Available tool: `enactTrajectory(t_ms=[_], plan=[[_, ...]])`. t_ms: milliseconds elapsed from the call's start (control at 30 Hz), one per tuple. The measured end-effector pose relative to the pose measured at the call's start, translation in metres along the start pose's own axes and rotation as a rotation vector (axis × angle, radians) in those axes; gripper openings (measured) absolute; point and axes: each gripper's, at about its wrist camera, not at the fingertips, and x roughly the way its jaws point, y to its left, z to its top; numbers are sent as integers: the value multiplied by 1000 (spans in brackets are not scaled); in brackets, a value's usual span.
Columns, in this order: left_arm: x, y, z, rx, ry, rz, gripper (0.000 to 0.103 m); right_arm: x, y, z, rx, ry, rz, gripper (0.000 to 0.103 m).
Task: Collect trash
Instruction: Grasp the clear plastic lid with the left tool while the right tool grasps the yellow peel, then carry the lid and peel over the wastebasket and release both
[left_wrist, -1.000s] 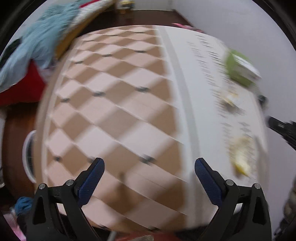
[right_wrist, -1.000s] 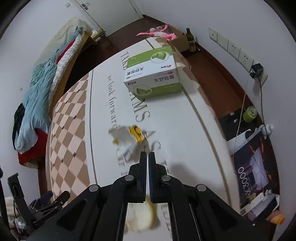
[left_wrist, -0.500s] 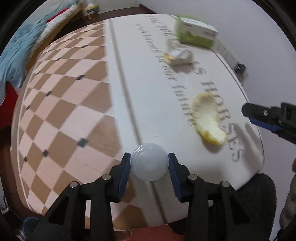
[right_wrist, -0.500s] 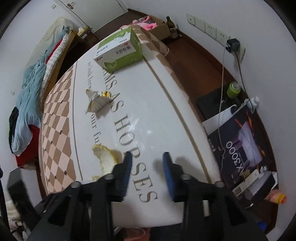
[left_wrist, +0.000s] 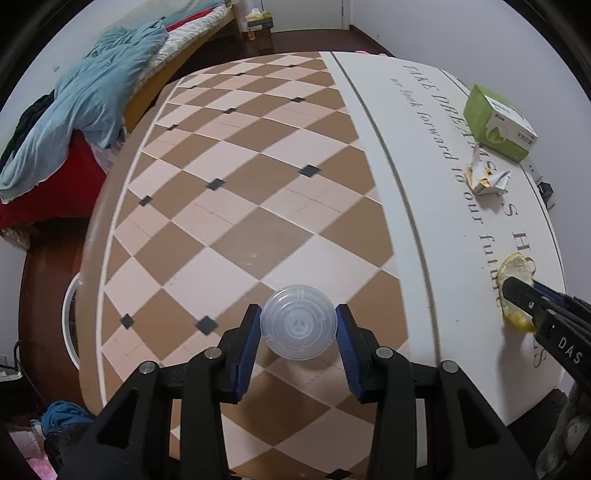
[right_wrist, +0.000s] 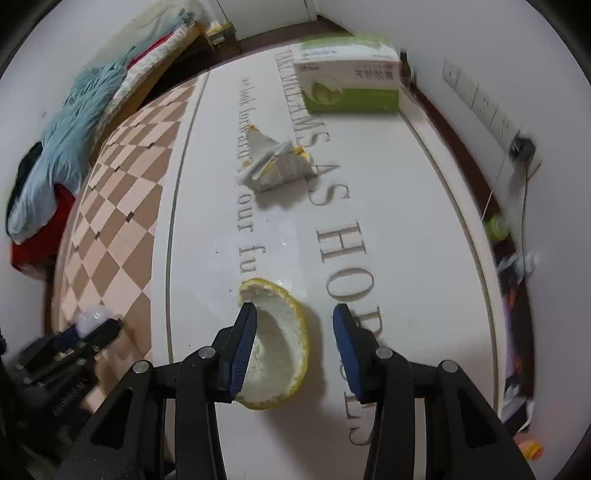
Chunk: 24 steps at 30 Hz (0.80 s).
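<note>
My left gripper (left_wrist: 298, 334) is shut on a clear round plastic lid (left_wrist: 298, 326) and holds it over the checkered part of the table (left_wrist: 236, 206). My right gripper (right_wrist: 293, 332) is open, its jaws on either side of a yellow citrus peel (right_wrist: 280, 354) that lies on the white lettered part of the table (right_wrist: 406, 236). The peel also shows in the left wrist view (left_wrist: 515, 273), partly behind the right gripper. A crumpled wrapper (right_wrist: 273, 162) lies further along the table; the left wrist view (left_wrist: 487, 177) shows it too.
A green and white box (right_wrist: 351, 75) stands at the far end of the table, also in the left wrist view (left_wrist: 498, 122). A bed with a blue blanket (left_wrist: 99, 96) lies to the left. Wall sockets, a cable and a green can (right_wrist: 498, 227) are on the right.
My left gripper closed on the clear lid and lifted it over the checkered area. My right gripper opened and came down around the citrus peel.
</note>
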Motion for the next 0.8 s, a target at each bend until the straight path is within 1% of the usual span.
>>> enactTrajectory(t_ms=[33, 67, 100, 133, 167, 233, 433, 567, 733, 800], plan=[[-2, 3, -1, -2, -4, 4, 37, 0, 4, -1, -8, -3, 1, 30], [-3, 5, -1, -4, -8, 6, 37, 0, 7, -2, -10, -5, 2, 27], [-5, 8, -2, -7, -13, 6, 37, -1, 11, -3, -17, -9, -14, 26], [-8, 13, -2, -12, -18, 5, 37, -3, 15, -2, -27, -18, -32, 19], [-10, 16, -3, -19, -22, 2, 37, -6, 16, -1, -23, -27, -31, 12], [-18, 25, -2, -33, -37, -2, 37, -9, 18, 0, -8, -29, -16, 8], [-54, 62, 5, -77, -114, -9, 37, -32, 40, 11, -15, -68, 15, 7], [-82, 103, 9, -114, -170, 4, 37, -53, 74, 19, -47, -102, 70, 7], [-113, 175, 8, -186, -225, 38, 37, -79, 148, 31, -138, -143, 162, 7], [-124, 207, 6, -219, -243, 61, 37, -86, 189, 34, -188, -151, 212, 7]])
